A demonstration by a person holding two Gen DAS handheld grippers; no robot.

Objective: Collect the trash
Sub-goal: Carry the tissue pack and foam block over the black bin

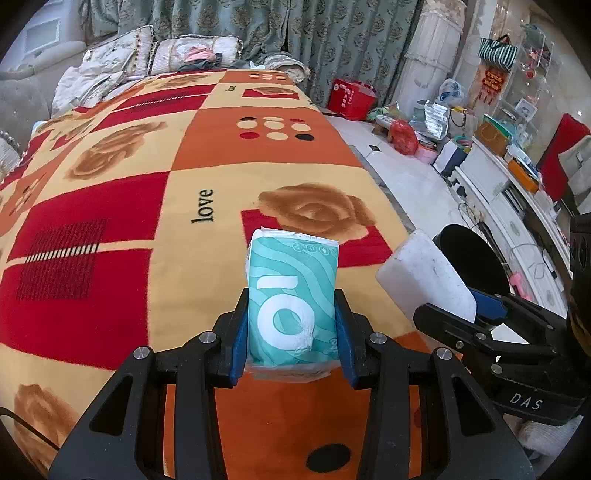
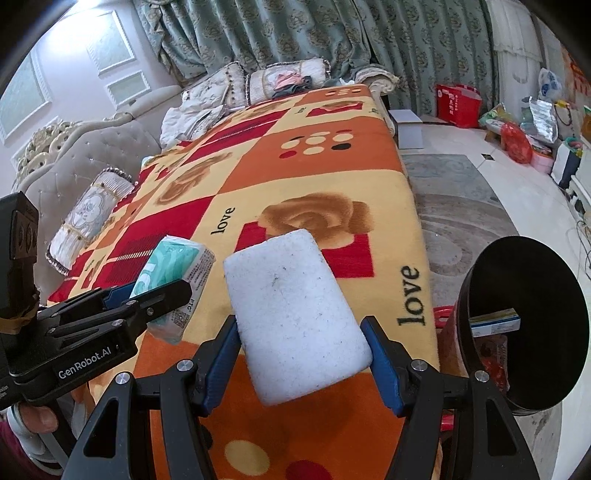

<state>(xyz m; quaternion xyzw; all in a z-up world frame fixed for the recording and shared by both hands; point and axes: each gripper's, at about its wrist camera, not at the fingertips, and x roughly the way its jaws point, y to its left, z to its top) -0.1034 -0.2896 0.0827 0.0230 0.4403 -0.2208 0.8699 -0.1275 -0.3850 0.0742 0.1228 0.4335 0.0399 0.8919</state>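
Observation:
My left gripper (image 1: 291, 328) is shut on a teal tissue pack (image 1: 293, 295) and holds it above the patterned blanket (image 1: 147, 184). The pack also shows in the right wrist view (image 2: 173, 280), with the left gripper (image 2: 147, 306) around it. My right gripper (image 2: 301, 350) is shut on a white foam block (image 2: 295, 314), also above the blanket. In the left wrist view the foam block (image 1: 424, 277) and right gripper (image 1: 469, 317) are at the right. A black trash bin (image 2: 528, 325) stands right of the bed, with a small box and red wrappers inside.
The blanket (image 2: 314, 166) covers a sofa bed with pillows (image 2: 229, 88) at its far end. A grey rug (image 2: 461, 206) and white floor lie to the right. Bags and boxes (image 2: 517, 136) crowd the far right wall. Green curtains (image 2: 295, 33) hang behind.

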